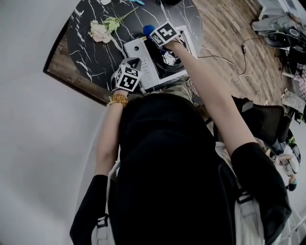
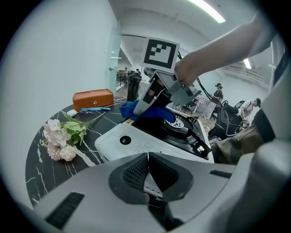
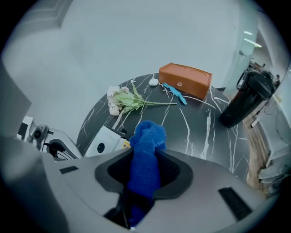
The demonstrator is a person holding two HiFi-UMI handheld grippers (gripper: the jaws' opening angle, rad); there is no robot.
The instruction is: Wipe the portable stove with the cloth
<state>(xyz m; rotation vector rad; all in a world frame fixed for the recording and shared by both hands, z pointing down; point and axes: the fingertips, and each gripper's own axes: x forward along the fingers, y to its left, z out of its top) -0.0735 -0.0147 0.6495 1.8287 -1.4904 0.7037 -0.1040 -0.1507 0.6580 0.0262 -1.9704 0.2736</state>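
Left of the stove (image 2: 132, 143), flowers (image 2: 61, 139) lie on the tabletop (image 1: 86, 57). At the stove's near edge, the left gripper (image 2: 146, 179) is held with its fingers pressed together on nothing. On the stove's black top, beside the burner, the blue cloth (image 3: 145, 150) is clamped in the right gripper's (image 3: 144, 182) fingers. Wiping is judged barely begun, with most of the surface left.

Office space: ceiling strip lights (image 2: 207, 10), desk chair (image 1: 266, 120).
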